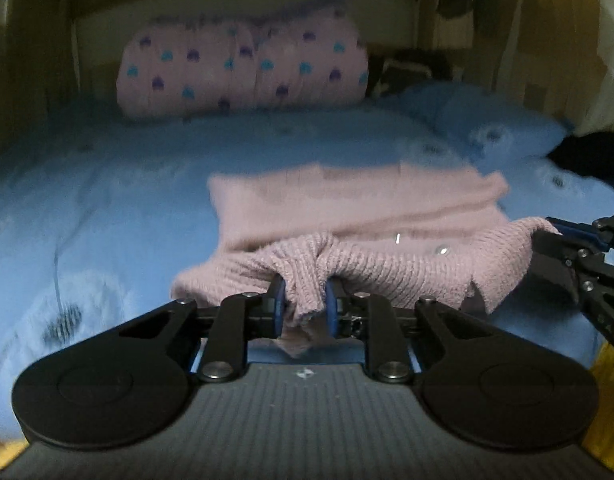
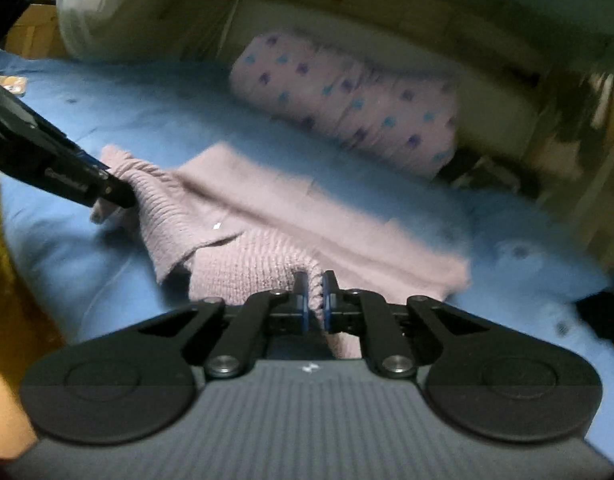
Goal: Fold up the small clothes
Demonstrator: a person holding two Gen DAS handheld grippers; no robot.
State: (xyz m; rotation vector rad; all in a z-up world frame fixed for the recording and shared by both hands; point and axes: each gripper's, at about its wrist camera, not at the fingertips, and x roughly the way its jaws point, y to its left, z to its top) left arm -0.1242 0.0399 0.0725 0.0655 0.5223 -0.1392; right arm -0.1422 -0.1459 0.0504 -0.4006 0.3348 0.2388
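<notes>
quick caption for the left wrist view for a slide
Left gripper shut on the near hem of a pink knit sweater spread on a blue bedsheet.

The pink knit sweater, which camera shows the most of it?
The right wrist view: the pink knit sweater runs diagonally across the blue bedsheet, with most of its outline visible. The left wrist view shows it foreshortened, its near hem bunched at the left hand-held gripper.

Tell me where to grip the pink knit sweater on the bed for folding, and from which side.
Grip the ribbed near hem of the pink knit sweater, at its two corners, coming in low from the near edge of the bed. The hem lies closest and bunches easily, while the rest lies flat. Both the left gripper and the right gripper are already pinching it there.
</notes>
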